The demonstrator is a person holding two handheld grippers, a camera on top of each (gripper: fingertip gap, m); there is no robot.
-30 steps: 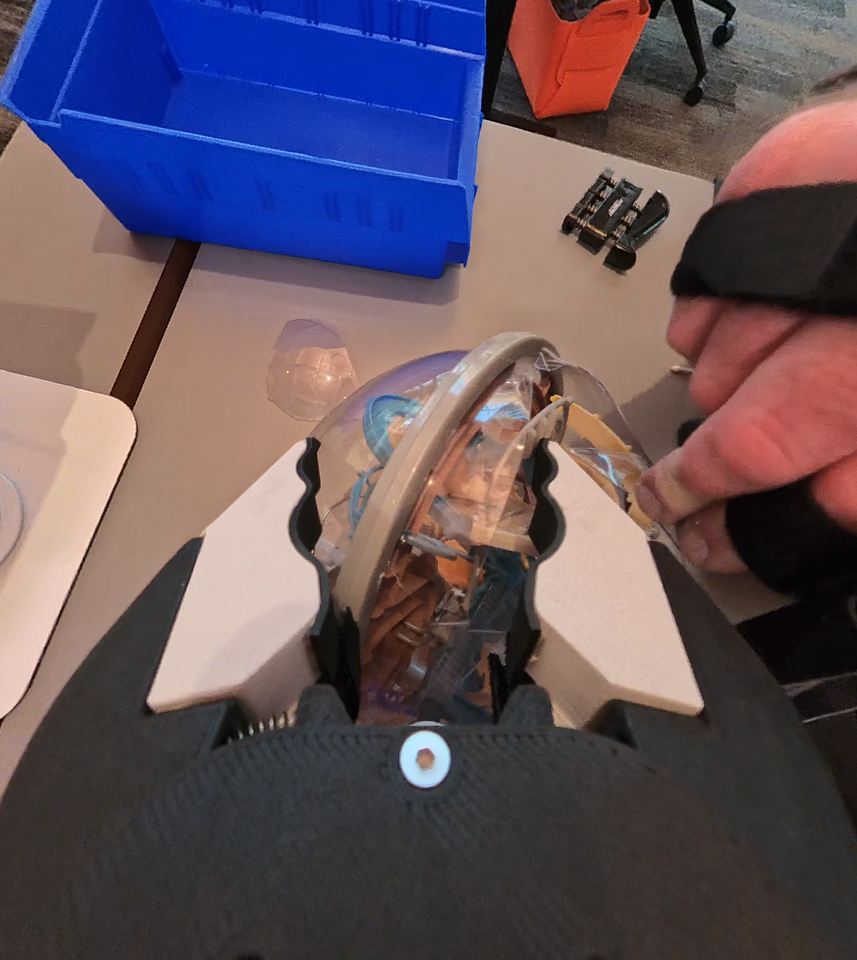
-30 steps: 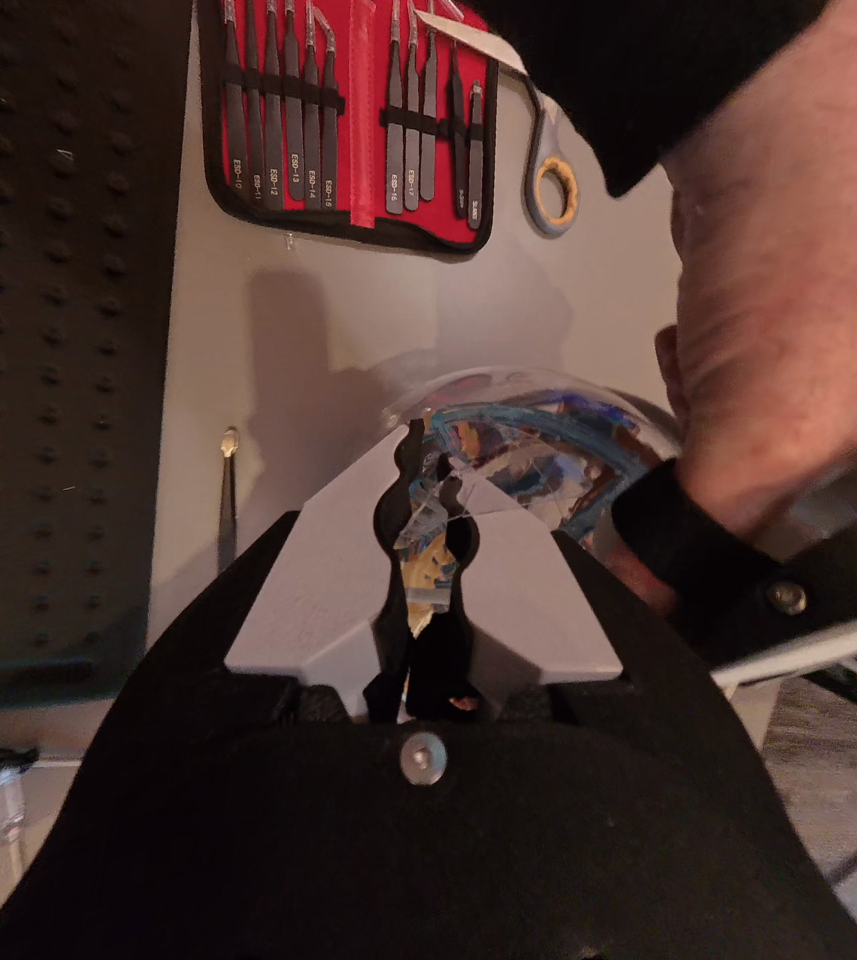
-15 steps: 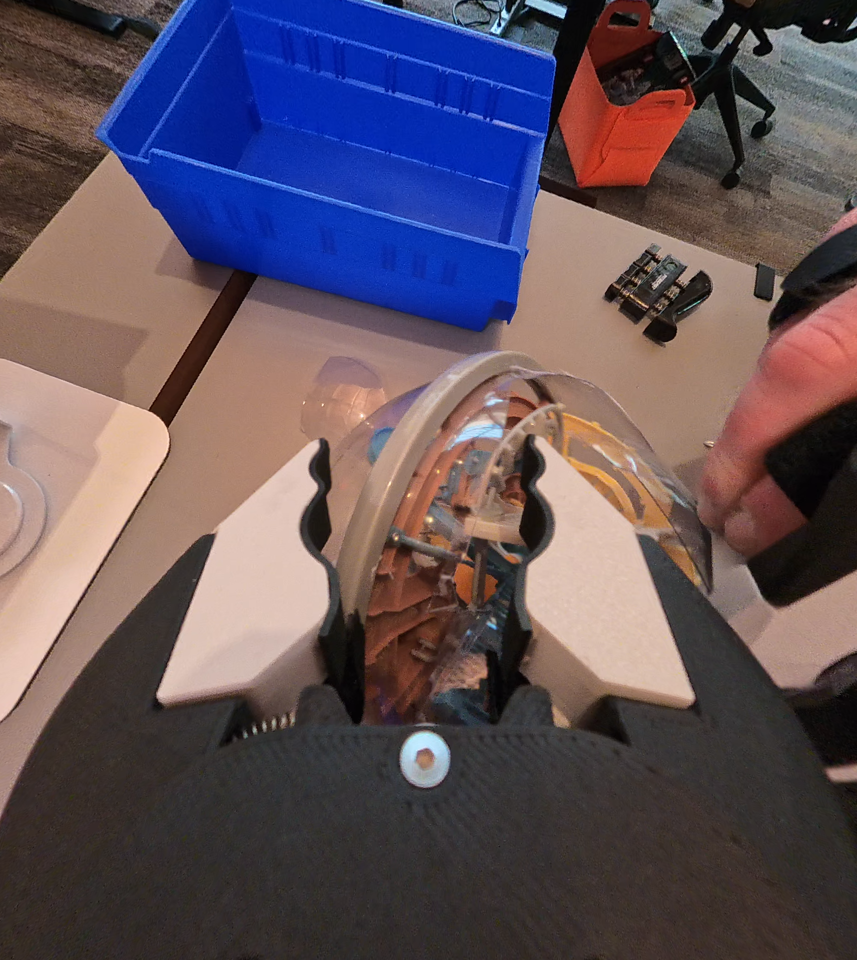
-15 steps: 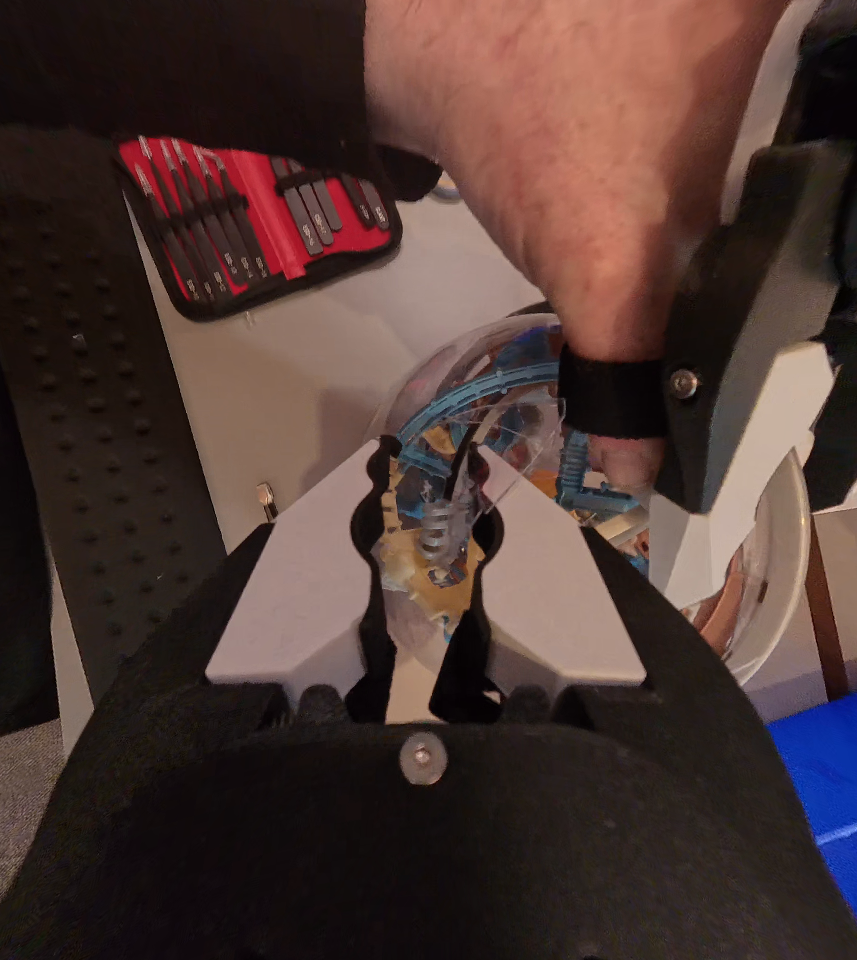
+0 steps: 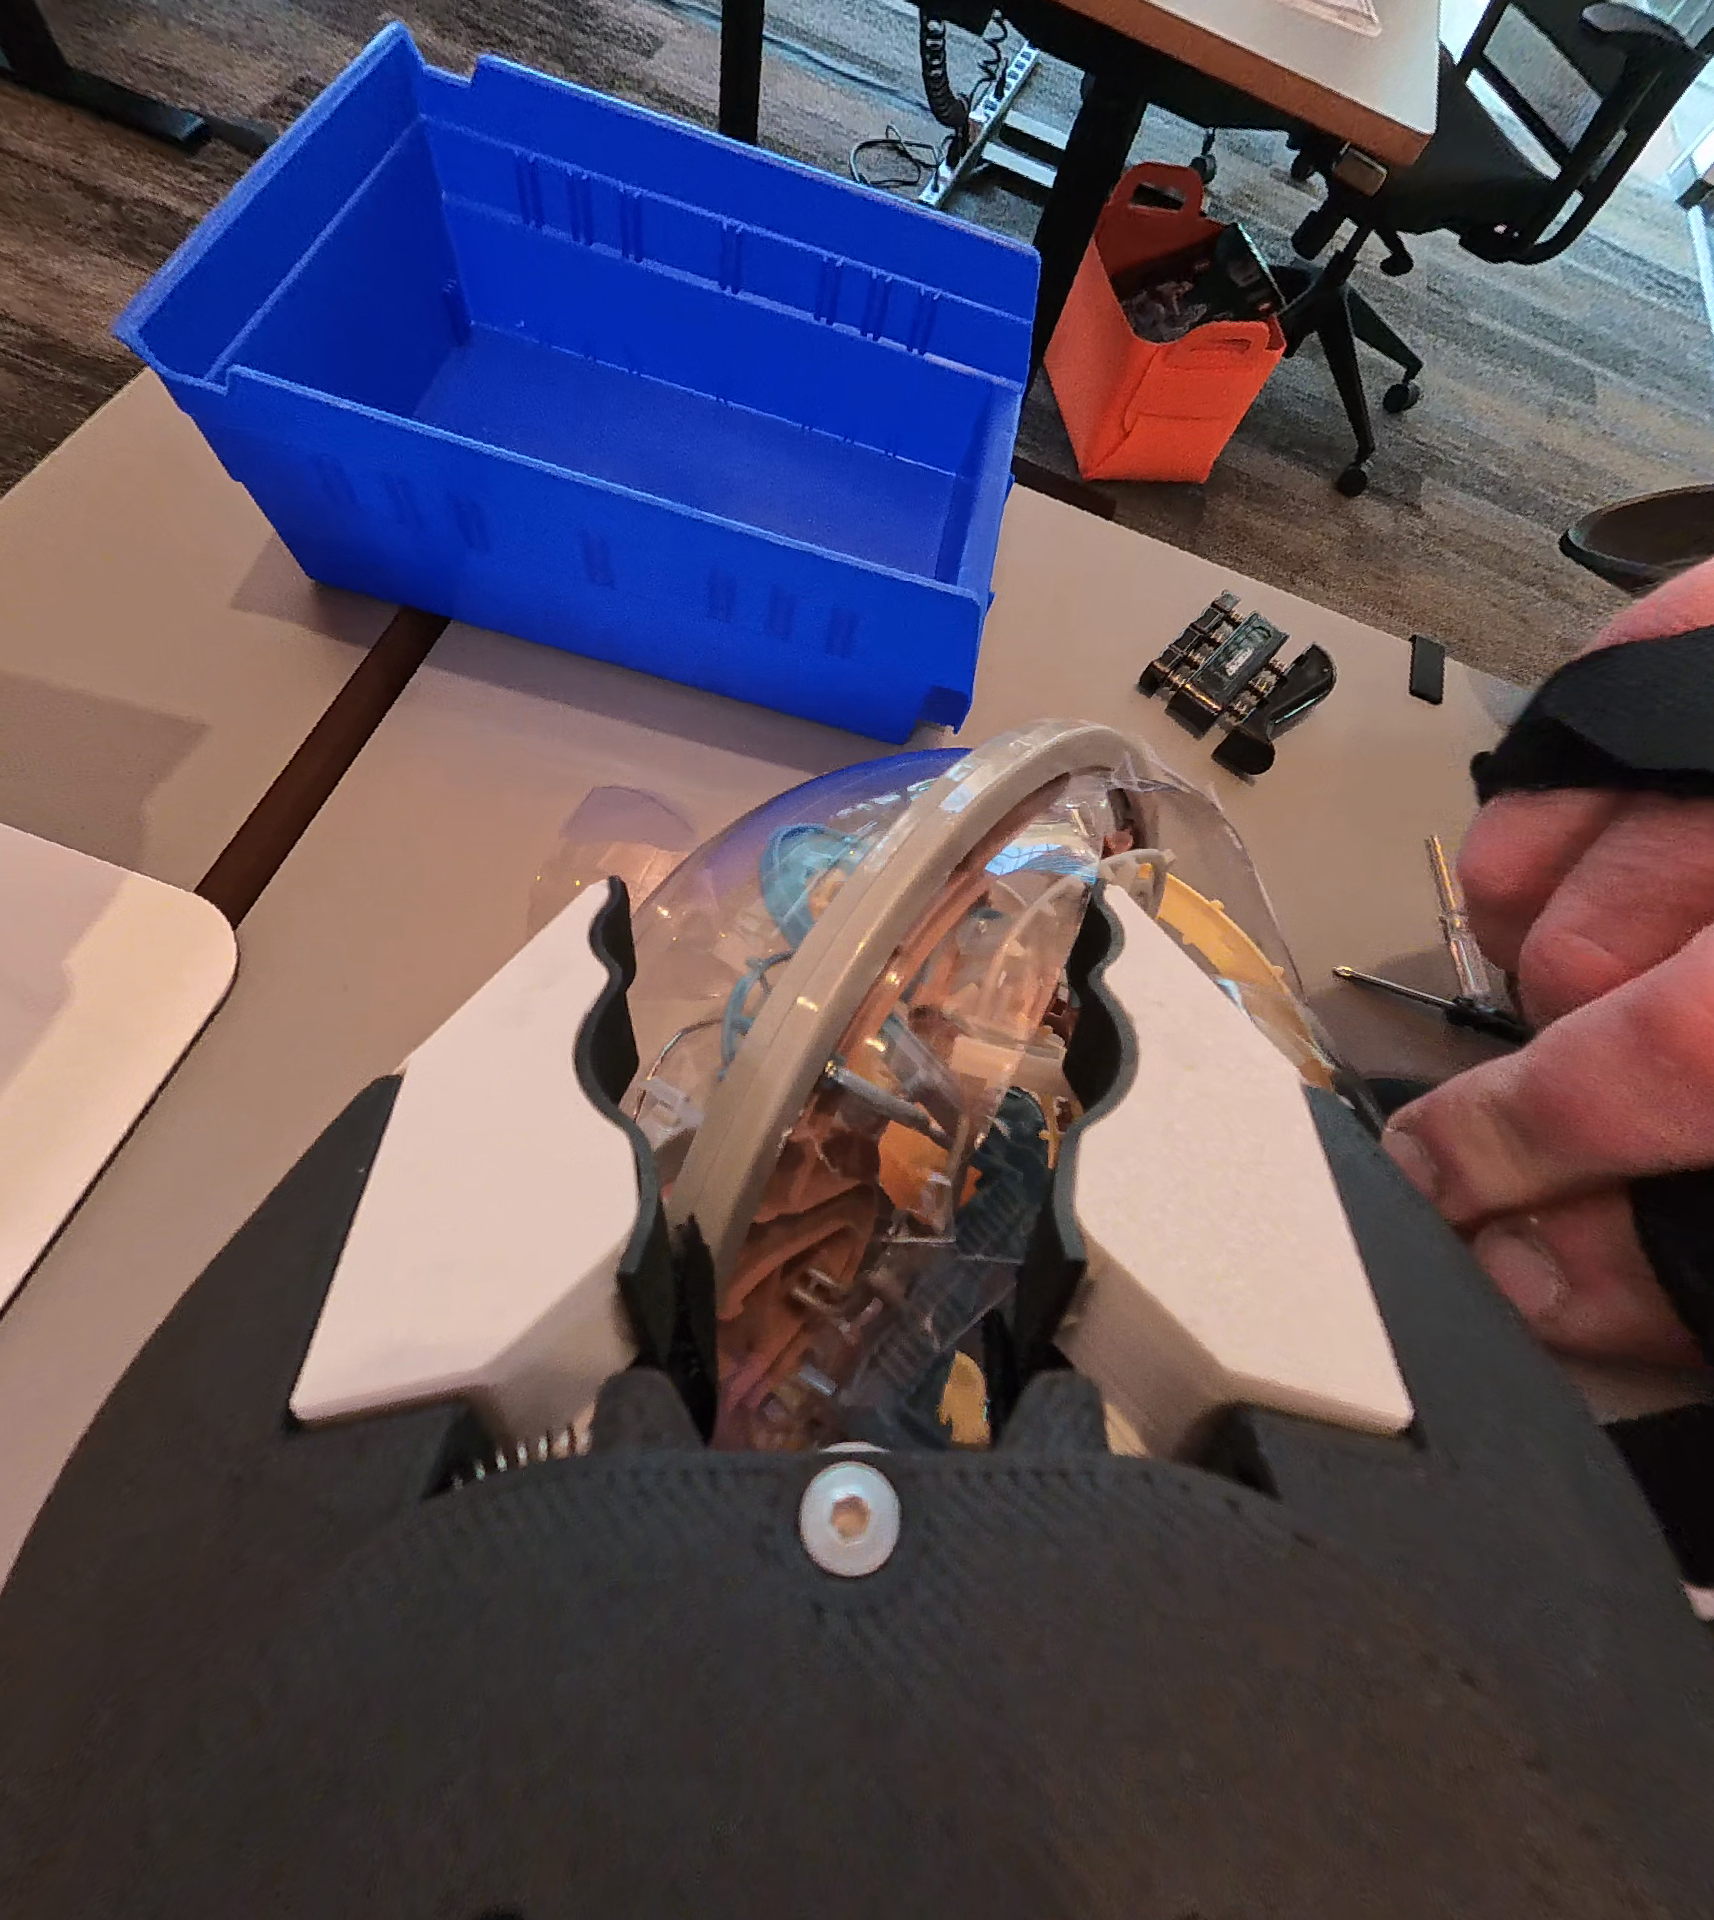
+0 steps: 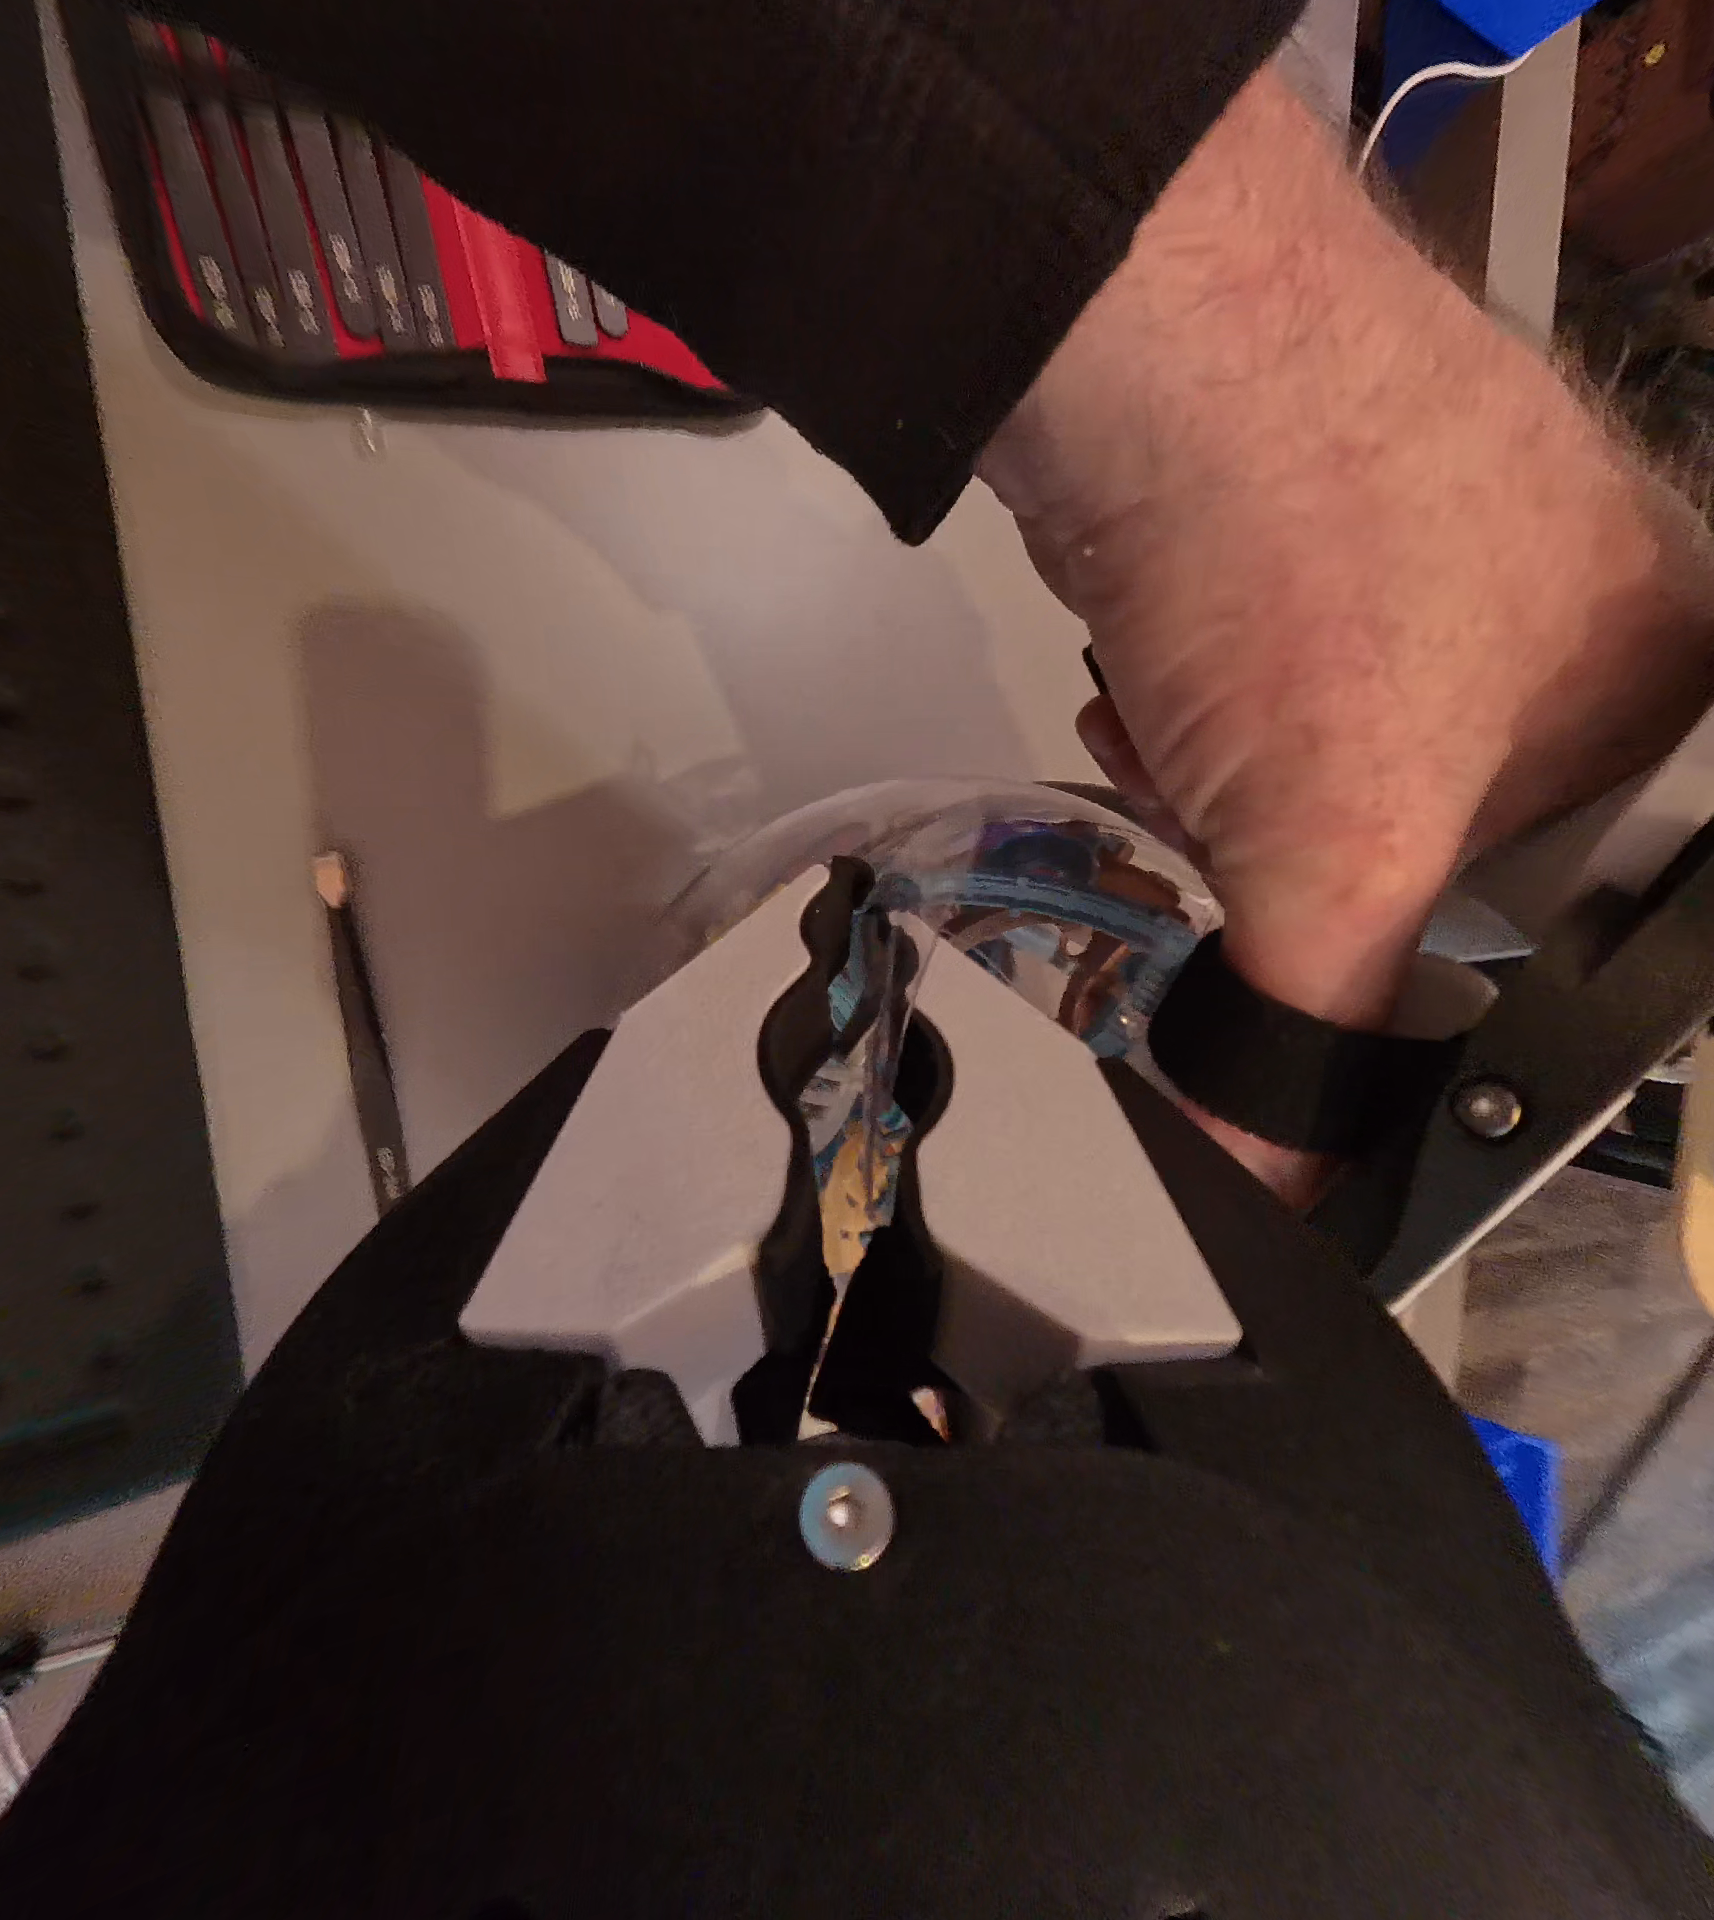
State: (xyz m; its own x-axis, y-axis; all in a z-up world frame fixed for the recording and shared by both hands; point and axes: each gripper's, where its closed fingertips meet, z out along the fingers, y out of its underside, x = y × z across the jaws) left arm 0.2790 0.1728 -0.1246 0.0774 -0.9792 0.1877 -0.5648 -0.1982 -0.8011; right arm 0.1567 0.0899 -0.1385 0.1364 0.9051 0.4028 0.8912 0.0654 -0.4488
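Claw left (image 5: 858,1049) and claw right (image 6: 879,971) both clamp one clear maze ball (image 5: 894,997).

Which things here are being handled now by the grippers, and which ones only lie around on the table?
Being handled:
- clear maze ball, gripped by the left gripper
- broken clear shell edge, pinched by the right gripper

Lying about:
- blue bin
- clear shell fragment
- black clips
- small screwdriver
- red tweezer case
- orange bag, on the floor
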